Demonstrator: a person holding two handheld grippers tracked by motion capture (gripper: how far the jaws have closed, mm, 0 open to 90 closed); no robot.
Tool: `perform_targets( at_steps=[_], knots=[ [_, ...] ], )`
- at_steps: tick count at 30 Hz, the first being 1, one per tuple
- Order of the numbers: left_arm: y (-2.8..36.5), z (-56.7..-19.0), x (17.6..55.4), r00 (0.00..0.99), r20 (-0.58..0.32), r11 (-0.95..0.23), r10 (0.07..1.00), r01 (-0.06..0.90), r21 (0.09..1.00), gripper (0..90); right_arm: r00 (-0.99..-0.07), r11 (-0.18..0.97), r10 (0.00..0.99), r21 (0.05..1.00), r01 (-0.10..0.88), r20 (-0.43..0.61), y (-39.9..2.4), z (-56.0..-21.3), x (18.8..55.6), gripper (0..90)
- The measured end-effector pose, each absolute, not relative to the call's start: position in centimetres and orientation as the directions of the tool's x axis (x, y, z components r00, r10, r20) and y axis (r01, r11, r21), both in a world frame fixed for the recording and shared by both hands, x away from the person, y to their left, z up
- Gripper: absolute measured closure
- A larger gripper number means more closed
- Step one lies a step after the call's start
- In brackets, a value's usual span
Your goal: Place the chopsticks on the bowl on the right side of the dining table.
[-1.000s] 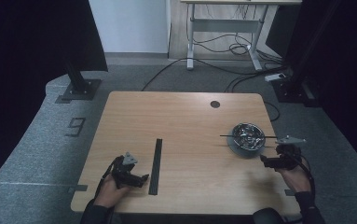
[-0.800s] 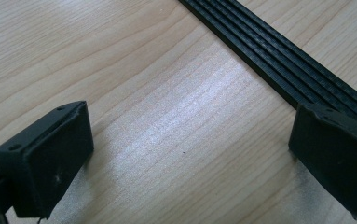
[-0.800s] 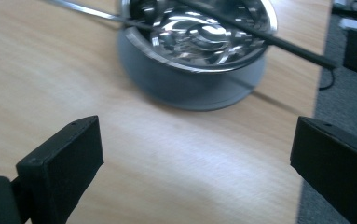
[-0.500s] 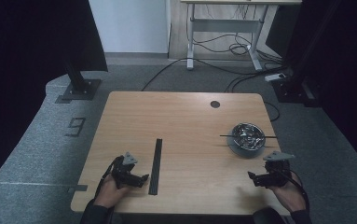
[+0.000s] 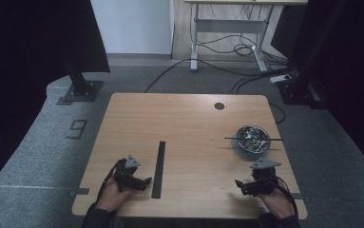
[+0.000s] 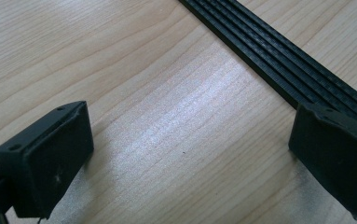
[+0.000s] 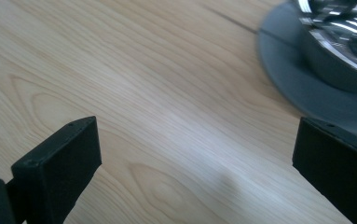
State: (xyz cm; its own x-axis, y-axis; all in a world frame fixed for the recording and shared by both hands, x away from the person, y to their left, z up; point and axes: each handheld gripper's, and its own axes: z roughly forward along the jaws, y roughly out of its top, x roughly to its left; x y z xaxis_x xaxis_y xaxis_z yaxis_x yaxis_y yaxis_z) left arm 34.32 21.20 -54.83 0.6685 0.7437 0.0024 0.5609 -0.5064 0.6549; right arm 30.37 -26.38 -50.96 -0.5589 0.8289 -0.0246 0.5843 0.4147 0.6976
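— Where is the black strip (image 5: 159, 168) found?
— At the table's (image 5: 189, 118) near middle, long axis running away from the person, just right of the left gripper (image 5: 139, 183), whose jaws are spread empty.
— And the right gripper (image 5: 242, 185)?
— Likewise parted, well apart, near the metal bowl (image 5: 253, 137).

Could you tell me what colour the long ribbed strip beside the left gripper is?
Black; the ribbed strip shows best in the left gripper view, lying on the light wooden table.

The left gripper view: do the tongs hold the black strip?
No, the left tongs stand wide open over bare wood, and the black strip lies untouched beside one jaw.
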Motion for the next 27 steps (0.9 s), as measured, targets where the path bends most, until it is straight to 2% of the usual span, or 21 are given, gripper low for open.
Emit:
perform_targets(
  at_steps=[11,27],
  knots=[
    [21.2,-54.8,34.3,0.668,0.003,-0.506,0.744,0.561,0.655,0.0,-0.633,0.484,0.773,0.679,0.552,-0.036,-21.7,-52.5,32.0,0.1],
    [21.2,-54.8,34.3,0.667,0.001,-0.505,0.745,0.562,0.655,0.0,-0.705,0.552,0.708,0.654,0.517,-0.039,-17.3,-53.5,34.8,0.0]
  ],
)
